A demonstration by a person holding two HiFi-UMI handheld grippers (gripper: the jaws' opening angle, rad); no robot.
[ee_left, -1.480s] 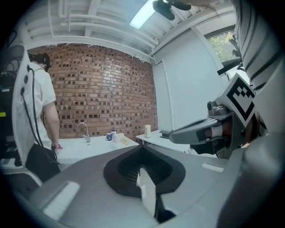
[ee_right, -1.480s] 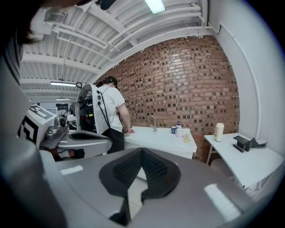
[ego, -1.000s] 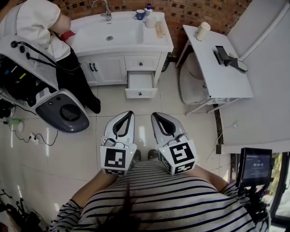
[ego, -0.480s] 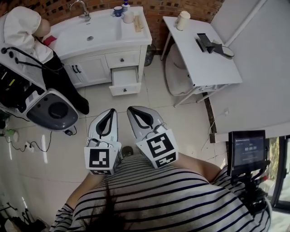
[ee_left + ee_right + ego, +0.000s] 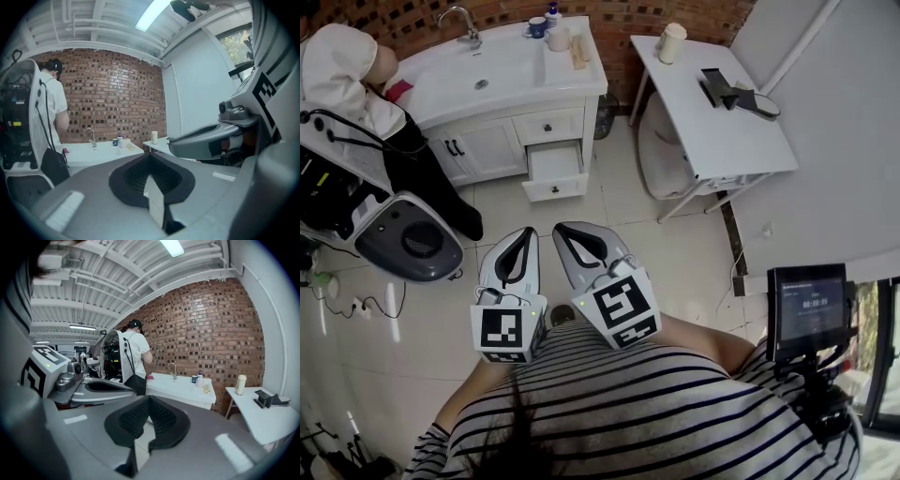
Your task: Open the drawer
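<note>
A white vanity cabinet [image 5: 502, 141] stands at the far wall, well ahead of both grippers. Its lower drawer [image 5: 553, 171] is pulled out, and the upper drawer [image 5: 548, 125] above it is closed. My left gripper [image 5: 525, 232] and right gripper [image 5: 564, 228] are held side by side close to the person's striped shirt, pointing toward the cabinet and far from it. Both are shut with nothing between the jaws. In the left gripper view the left gripper [image 5: 150, 155] has its tips meeting. The right gripper [image 5: 148, 398] looks the same in its own view. The vanity [image 5: 180, 389] shows beyond it.
A person in a white shirt [image 5: 342, 66] stands at the sink's left beside a white machine with a grey dome [image 5: 408, 239]. A white folding table [image 5: 722, 141] with a cup [image 5: 670, 42] stands right of the vanity. A monitor on a stand [image 5: 806, 305] is at the right.
The head view has swung, so the vanity now sits farther up and left in the picture. Both grippers shifted a little left and the right one rolled slightly. The drawer stays equally open.
</note>
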